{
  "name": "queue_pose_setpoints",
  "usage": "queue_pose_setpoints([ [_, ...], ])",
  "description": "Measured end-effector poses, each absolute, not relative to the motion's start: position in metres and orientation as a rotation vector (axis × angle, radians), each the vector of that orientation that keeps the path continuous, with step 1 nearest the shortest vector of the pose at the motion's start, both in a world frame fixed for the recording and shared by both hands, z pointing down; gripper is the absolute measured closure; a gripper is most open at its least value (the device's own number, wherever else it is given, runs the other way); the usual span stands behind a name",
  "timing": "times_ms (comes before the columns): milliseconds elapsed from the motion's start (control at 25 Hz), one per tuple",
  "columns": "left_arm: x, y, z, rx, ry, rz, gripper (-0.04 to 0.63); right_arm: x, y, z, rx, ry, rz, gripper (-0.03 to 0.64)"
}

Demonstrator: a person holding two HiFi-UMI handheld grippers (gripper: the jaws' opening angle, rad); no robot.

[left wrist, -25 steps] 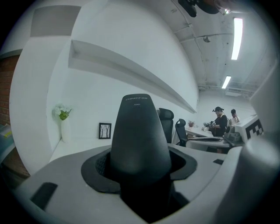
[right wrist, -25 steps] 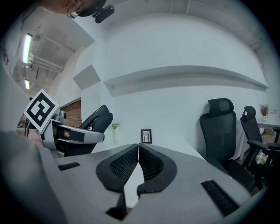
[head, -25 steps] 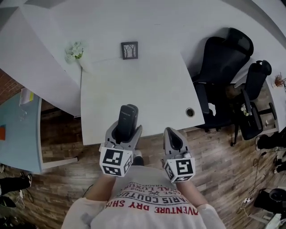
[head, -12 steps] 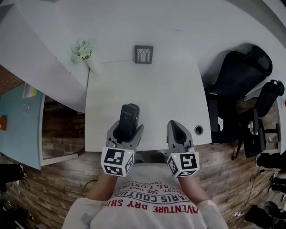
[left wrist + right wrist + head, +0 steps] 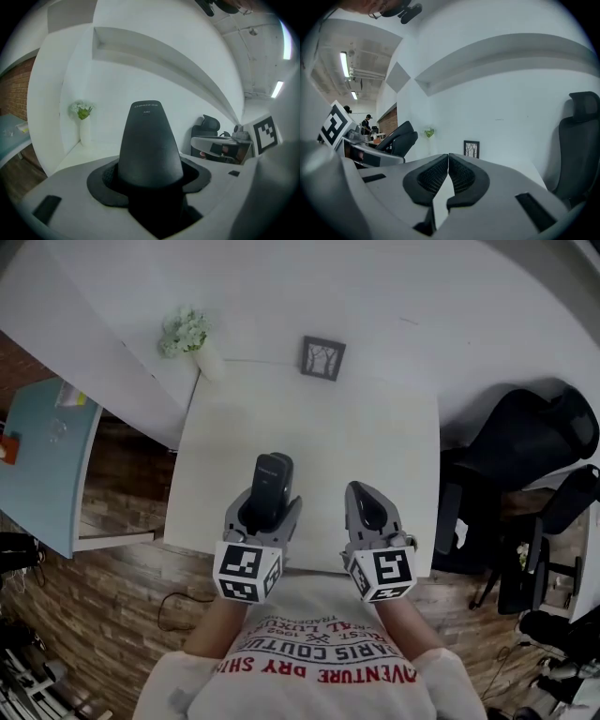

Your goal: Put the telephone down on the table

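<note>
White table (image 5: pixel 309 427) | telephone (image 5: pixel 272 474) — dark, tapered handset | left gripper (image 5: pixel 264 508) fingers (image 5: pixel 232 517) clamped on it | right gripper (image 5: pixel 363 493) fingers (image 5: pixel 426 177) together

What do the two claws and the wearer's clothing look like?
Left claw and right claw: grey plastic bodies, black ribbed pads, each with a white cube bearing black square markers. No cables visible. Wearer: white T-shirt with red and dark lettering.

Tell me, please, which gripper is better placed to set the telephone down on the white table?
Left. The left gripper is shut on the telephone and hangs over the near part of the table, so it likely only needs lowering. The right gripper is shut and empty.
</note>
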State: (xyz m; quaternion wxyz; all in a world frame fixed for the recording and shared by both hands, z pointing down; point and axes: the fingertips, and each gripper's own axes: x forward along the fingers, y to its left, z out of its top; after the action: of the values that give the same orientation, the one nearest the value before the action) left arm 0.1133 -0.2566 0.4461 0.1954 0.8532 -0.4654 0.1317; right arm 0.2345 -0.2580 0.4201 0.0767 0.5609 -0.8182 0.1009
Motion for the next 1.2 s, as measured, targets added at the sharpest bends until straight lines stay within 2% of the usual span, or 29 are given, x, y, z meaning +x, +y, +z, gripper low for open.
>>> queue_pose_setpoints([
  [560, 0.132, -0.306, 0.58, 2.222, -1.297, 0.716, 0.299, 0.259, -0.298, 0.492, 1.561, -2.399, 0.384, 0.592],
  [720, 0.138, -0.319, 0.606, 2.18, -1.255, 0.758, 0.299, 0.26, -0.304, 0.5, 1.526, -2.399, 0.319, 0.592],
  [1200, 0.159, -0.334, 0.673, 2.062, -1.148, 0.983, 0.299, 0.272, -0.318, 0.532, 1.528, -2.361, 0.455, 0.592],
])
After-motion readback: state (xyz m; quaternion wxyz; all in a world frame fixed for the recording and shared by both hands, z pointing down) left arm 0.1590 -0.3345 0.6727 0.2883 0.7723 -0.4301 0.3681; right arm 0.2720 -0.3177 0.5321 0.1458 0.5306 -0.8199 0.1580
